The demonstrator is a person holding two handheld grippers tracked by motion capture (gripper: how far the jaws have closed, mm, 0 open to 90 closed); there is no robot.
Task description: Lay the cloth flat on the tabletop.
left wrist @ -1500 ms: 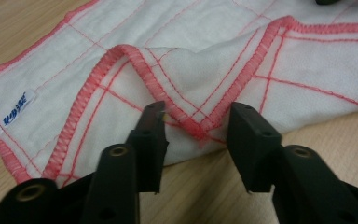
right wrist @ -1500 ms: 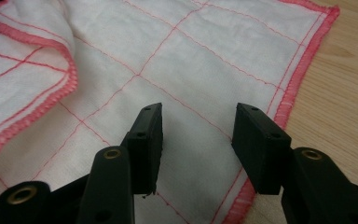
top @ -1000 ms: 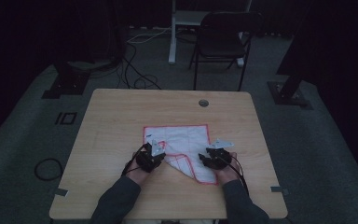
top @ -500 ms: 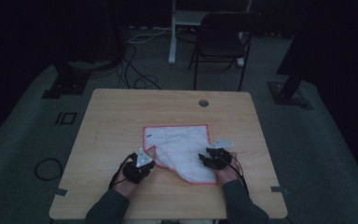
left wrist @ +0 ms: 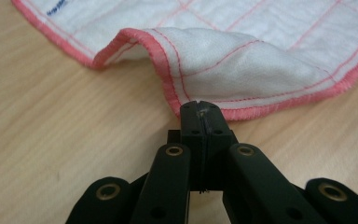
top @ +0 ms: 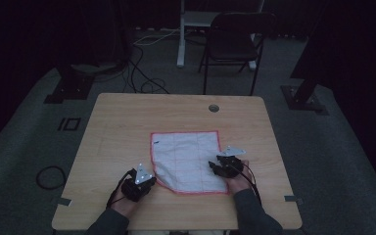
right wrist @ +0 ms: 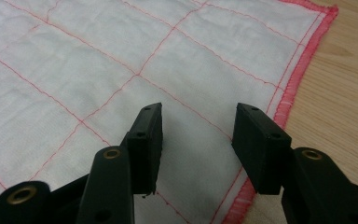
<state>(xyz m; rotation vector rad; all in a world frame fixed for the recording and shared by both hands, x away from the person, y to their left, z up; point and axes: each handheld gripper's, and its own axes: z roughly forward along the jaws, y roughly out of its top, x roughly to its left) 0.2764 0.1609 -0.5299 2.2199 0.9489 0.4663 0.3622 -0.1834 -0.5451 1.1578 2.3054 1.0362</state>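
A white cloth [top: 188, 159] with red grid lines and a pink hem lies spread on the wooden table [top: 127, 122]. My left gripper [top: 152, 180] sits at the cloth's near-left corner. In the left gripper view its jaws [left wrist: 200, 109] are shut on the pink hem, and the cloth [left wrist: 242, 60] rises in a low hump just behind them. My right gripper [top: 214, 169] rests over the cloth's near-right part. Its jaws [right wrist: 198, 128] stand open above the flat cloth [right wrist: 98, 60], close to the hem, with nothing gripped.
A round cable hole [top: 214, 107] sits in the table's far side. A dark chair [top: 235, 44] stands beyond the table, and cables [top: 142, 83] lie on the floor to the far left. Bare wood surrounds the cloth.
My left gripper has moved left and toward the near edge with the cloth's corner, so the folded flap has opened out flat. The right gripper has stayed put.
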